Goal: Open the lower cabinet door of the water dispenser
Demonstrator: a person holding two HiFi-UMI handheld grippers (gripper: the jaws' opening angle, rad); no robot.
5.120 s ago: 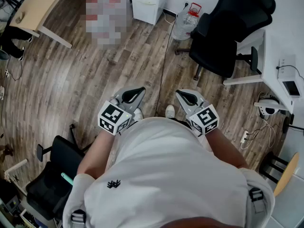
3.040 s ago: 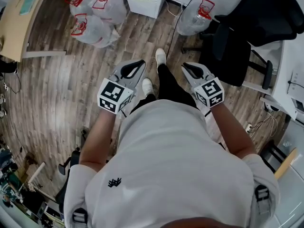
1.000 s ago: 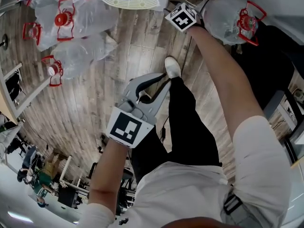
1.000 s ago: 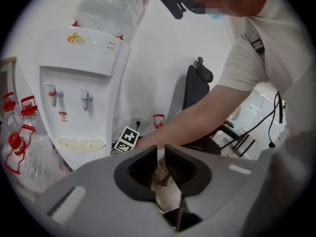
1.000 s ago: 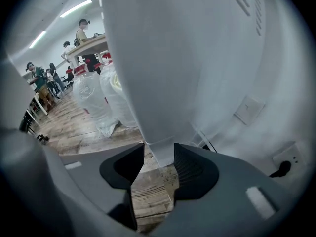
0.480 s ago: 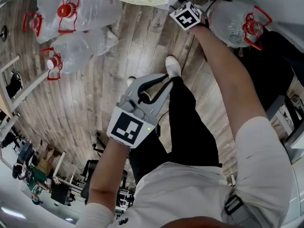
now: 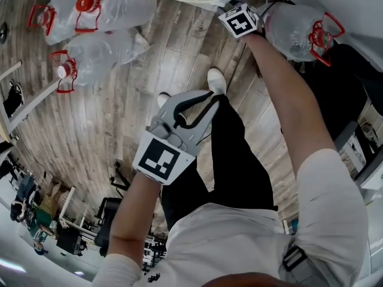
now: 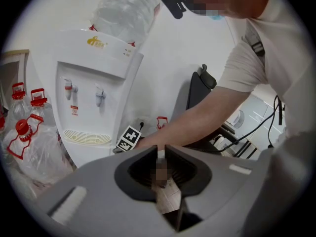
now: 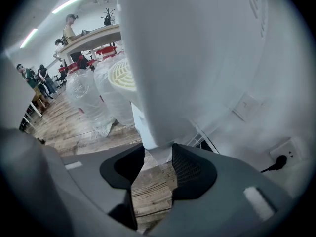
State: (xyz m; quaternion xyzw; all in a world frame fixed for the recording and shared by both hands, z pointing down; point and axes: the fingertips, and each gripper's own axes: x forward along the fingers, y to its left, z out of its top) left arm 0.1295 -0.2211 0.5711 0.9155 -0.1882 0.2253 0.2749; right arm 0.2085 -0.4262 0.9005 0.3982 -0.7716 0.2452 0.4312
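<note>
Near the body, the left gripper (image 7: 209, 96) is closed and empty. Farther, at 1 o'clock, the right gripper (image 9: 157, 156) pinches the lower cabinet door (image 9: 155, 127) edge (apparently) of the water dispenser (image 8: 94, 78). Grasp seems made; next, pull outward, following the hinge.

The water dispenser (image 8: 94, 83) is showing white, with an orange logo (image 8: 97, 42) and a cream drip grille (image 8: 89, 137), and its lower cabinet door (image 9: 159, 149) is looking pale bluish-white. The clear water bottles (image 7: 114, 8) are wearing red caps and handles against the grey-brown wood-grain floor (image 7: 119, 118). The grey left claw (image 7: 209, 95) is carrying a black-and-white square-marker cube.
</note>
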